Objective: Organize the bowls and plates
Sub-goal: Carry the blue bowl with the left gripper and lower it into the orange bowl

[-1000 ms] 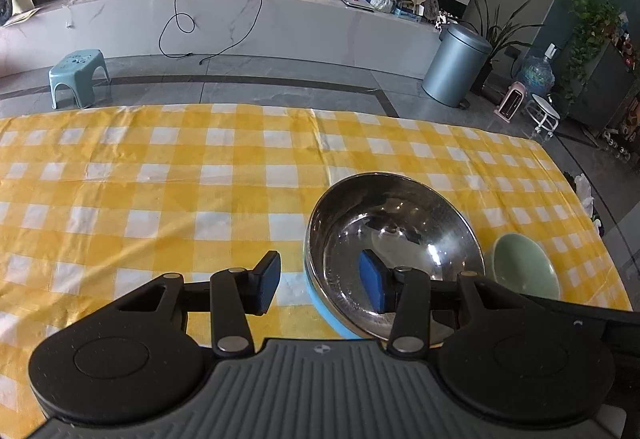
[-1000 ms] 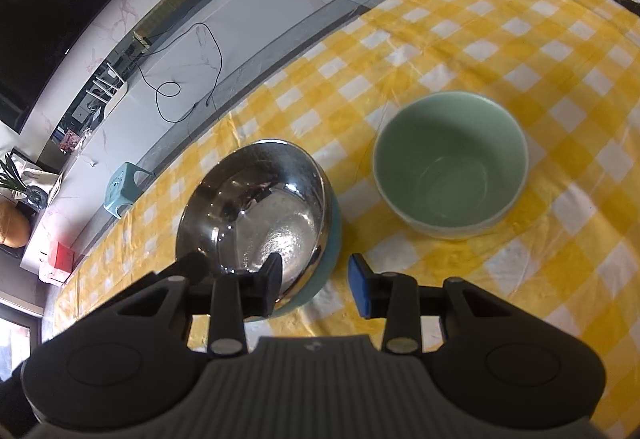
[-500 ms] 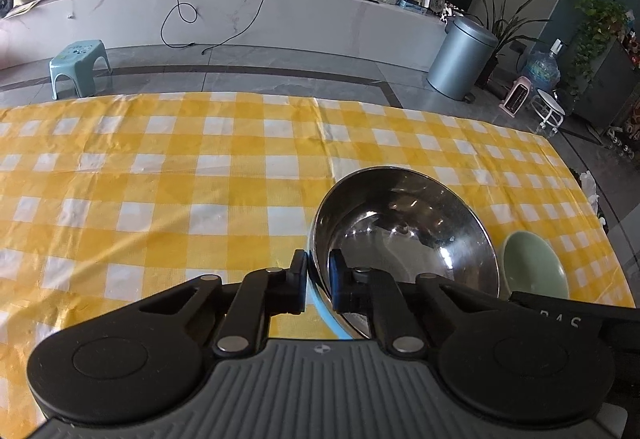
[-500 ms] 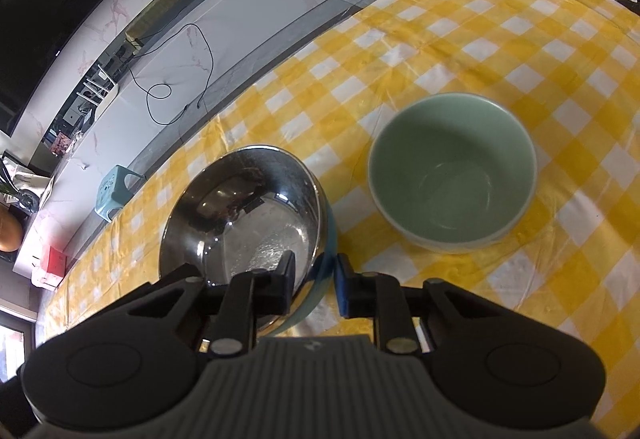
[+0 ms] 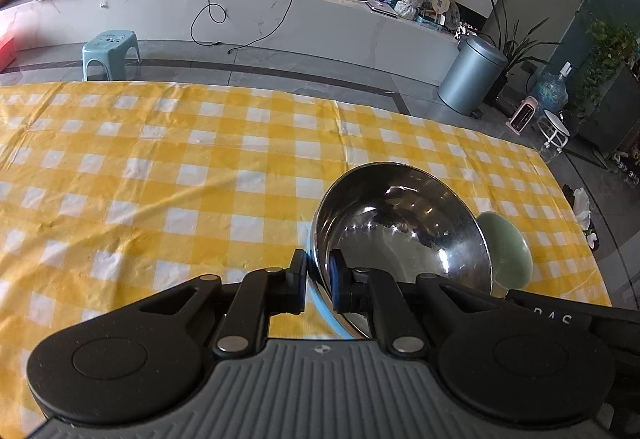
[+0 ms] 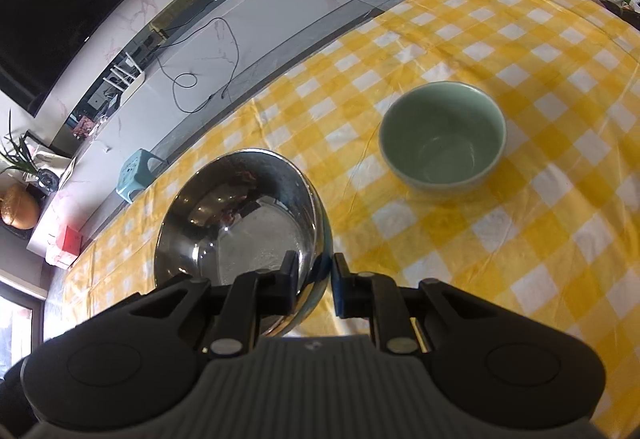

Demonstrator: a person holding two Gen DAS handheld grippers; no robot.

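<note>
A shiny steel bowl [image 5: 404,227] nests in a light blue plate [image 5: 320,303] whose edge shows under it. Both are lifted and tilted above the yellow checked tablecloth [image 5: 160,179]. My left gripper [image 5: 318,281] is shut on the left rim of the steel bowl and plate. My right gripper [image 6: 316,281] is shut on the right rim of the same stack [image 6: 240,223]. A pale green bowl [image 6: 442,137] stands upright on the cloth to the right, apart from both grippers; it also shows in the left wrist view [image 5: 506,251], partly hidden behind the steel bowl.
The table's far edge [image 5: 280,91] runs above a grey floor. Beyond it are a blue stool [image 5: 110,53], a grey bin [image 5: 470,77] and a white counter [image 5: 240,15]. The table's right edge [image 5: 568,207] is near the green bowl.
Both grippers went from open to shut on opposite rims of the steel bowl and plate. The stack has since risen and tilted off the cloth.
</note>
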